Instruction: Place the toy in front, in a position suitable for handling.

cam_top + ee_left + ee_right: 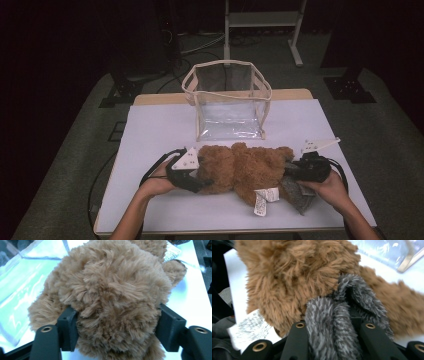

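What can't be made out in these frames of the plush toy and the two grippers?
- Plush toy: its face is not visible; high view shows brown fur alone.
- White tag: print too small in the high view, blurred in the right gripper view.
- Left gripper: fur bulges between the jaws, hiding whether the pads press.
- Right gripper: pads buried in the grey fur part.
- Clear bag: its far wall is hard to trace.

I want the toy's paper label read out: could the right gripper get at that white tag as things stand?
Probably not yet: the right gripper is shut on the toy's grey part, though the white tag lies uncovered just beside it.
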Demonstrator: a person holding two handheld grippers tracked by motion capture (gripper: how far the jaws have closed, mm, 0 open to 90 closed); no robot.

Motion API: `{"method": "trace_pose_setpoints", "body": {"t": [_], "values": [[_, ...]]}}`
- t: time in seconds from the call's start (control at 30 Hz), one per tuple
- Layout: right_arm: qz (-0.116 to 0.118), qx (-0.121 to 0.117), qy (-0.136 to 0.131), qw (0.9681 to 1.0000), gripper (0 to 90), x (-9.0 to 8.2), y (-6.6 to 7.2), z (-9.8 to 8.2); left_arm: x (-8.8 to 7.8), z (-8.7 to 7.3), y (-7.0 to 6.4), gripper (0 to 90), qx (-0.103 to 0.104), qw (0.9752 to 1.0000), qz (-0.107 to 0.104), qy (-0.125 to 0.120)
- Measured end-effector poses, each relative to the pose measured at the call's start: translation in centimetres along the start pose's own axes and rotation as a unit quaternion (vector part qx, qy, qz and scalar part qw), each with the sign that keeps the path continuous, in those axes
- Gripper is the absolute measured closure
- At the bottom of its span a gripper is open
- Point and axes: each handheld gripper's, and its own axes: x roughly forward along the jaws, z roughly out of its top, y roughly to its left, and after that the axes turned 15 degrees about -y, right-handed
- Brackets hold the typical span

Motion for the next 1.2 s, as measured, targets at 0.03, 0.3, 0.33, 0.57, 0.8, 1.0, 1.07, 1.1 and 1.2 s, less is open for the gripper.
{"method": "trace_pose_setpoints", "body": {"t": [0.03, 0.3, 0.33, 0.57, 0.8, 1.0, 1.07, 1.1, 1.2], "values": [[0.000, 0.008, -0.002, 1.0000, 70.4, 0.1, -0.3, -0.2, -0.1, -0.2, -0.2, 27.8, -0.002, 1.0000, -0.001, -0.004], [-0.031, 0.021, -0.052, 0.9980, 70.1, -3.2, -1.1, 0.8, -0.2, -0.3, -0.4, 21.0, -0.001, 0.9999, -0.004, -0.013], [-0.033, 0.017, -0.060, 0.9975, 70.1, -3.6, -0.9, 1.3, -0.2, -0.2, -0.4, 20.3, 0.001, 0.9999, -0.003, -0.012], [0.005, -0.030, -0.078, 0.9965, 69.9, -2.6, 2.0, 5.6, 0.3, 0.1, -0.7, 19.8, 0.006, 0.9998, 0.000, -0.017], [0.042, -0.075, -0.040, 0.9955, 69.3, 3.1, 4.6, 7.3, 0.4, 0.2, -1.0, 19.8, 0.011, 0.9997, -0.005, -0.019], [0.022, -0.086, -0.029, 0.9957, 68.6, 4.1, 4.2, 5.8, -0.1, -0.3, -0.6, 16.8, 0.012, 0.9996, 0.008, -0.023], [0.025, -0.078, -0.035, 0.9960, 66.7, 3.5, 3.9, 5.4, 0.0, -0.4, -0.5, 13.6, 0.006, 0.9996, 0.014, -0.023], [0.028, -0.071, -0.039, 0.9963, 64.8, 3.3, 3.8, 5.2, 0.0, -0.4, -0.4, 13.0, 0.007, 0.9997, 0.014, -0.021], [0.031, -0.069, -0.041, 0.9963, 55.0, 2.9, 3.8, 5.2, 0.4, -0.5, -0.6, 12.9, 0.011, 0.9998, 0.011, -0.015]]}}
